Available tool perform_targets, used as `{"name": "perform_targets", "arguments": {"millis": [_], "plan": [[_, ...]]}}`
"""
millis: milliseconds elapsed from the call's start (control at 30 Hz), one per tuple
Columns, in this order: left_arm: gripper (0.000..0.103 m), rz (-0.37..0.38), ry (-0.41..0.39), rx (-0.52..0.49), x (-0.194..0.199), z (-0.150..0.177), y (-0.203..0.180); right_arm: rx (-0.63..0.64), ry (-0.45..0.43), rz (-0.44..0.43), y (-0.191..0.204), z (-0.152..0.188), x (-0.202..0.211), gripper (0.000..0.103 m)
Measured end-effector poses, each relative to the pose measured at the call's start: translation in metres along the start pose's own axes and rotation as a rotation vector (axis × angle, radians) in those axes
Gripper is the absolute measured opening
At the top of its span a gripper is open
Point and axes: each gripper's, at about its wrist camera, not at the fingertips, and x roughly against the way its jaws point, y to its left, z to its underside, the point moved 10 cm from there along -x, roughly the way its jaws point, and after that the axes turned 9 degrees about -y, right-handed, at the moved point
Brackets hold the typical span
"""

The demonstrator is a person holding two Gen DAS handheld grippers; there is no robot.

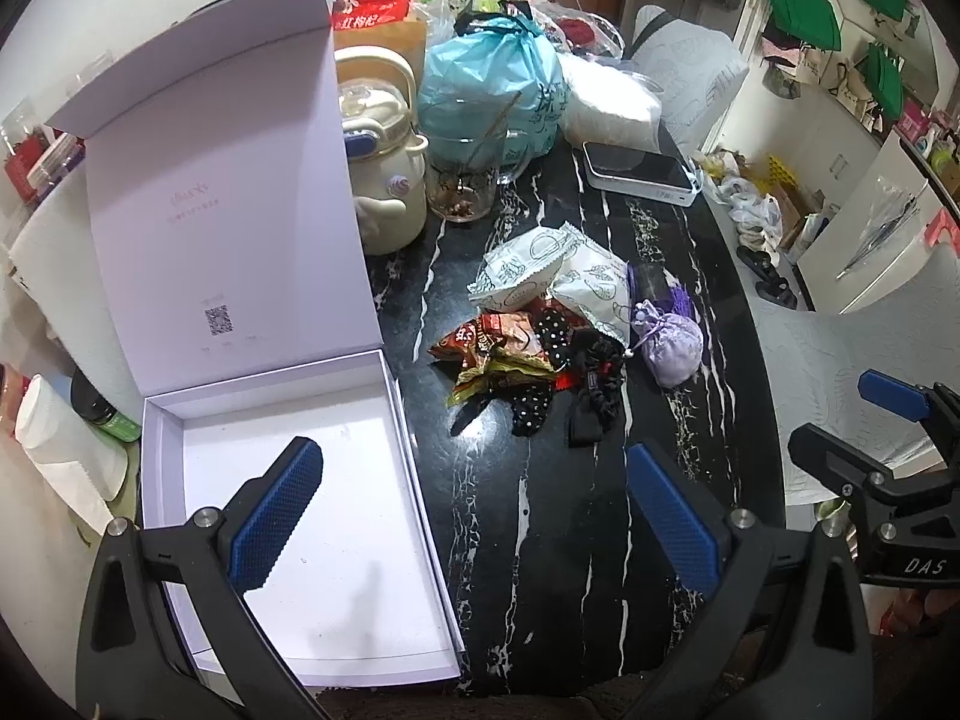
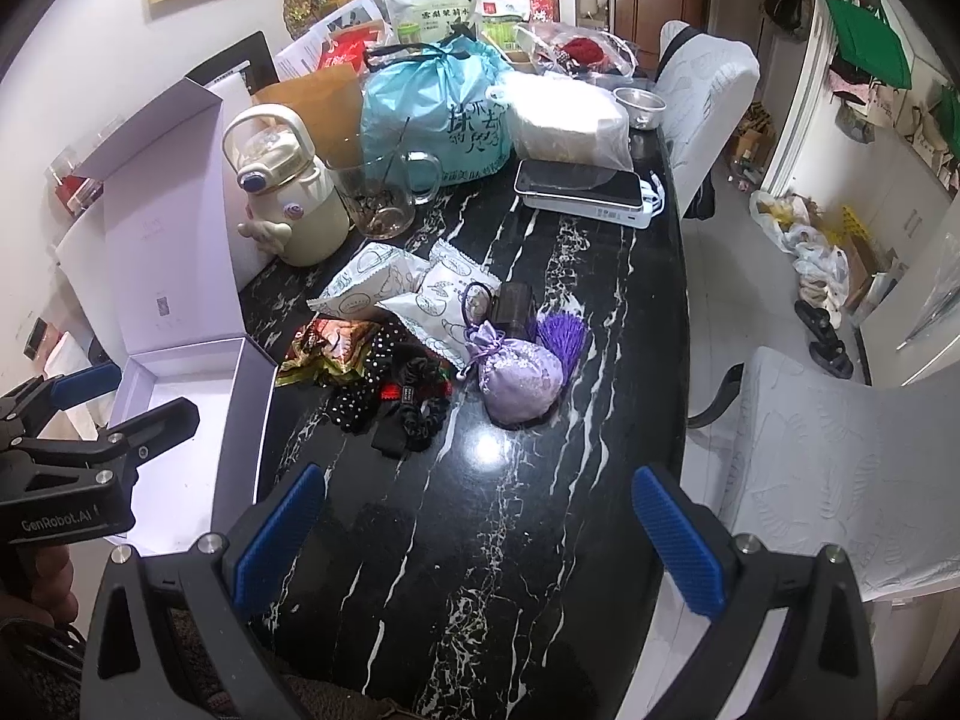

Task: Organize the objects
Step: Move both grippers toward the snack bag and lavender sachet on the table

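Starting out: white box point(image 1: 288, 516) empty, snack pile point(image 1: 528, 336) waiting right of it, both grippers point(image 1: 474, 516) point(image 2: 474, 540) spread wide, holding nothing.

Black marble table point(image 2: 540, 516) with white veining, glare spot on top. Two pale-covered chairs point(image 2: 840, 480) beside it. Green bags point(image 2: 864, 42) hang on white wall.

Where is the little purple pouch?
In the right wrist view, the lilac satin drawstring pouch lies mid-table on the black marble table, right of the black scrunchies.
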Motion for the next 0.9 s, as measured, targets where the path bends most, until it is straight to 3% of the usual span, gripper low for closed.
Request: {"name": "perform_targets", "arguments": {"millis": [900], "plan": [[0.101, 0.1, 0.114, 0.008, -0.078, -0.018, -0.021, -0.044, 0.104, -0.043, -0.019, -0.009, -0.072, 0.103]]}}
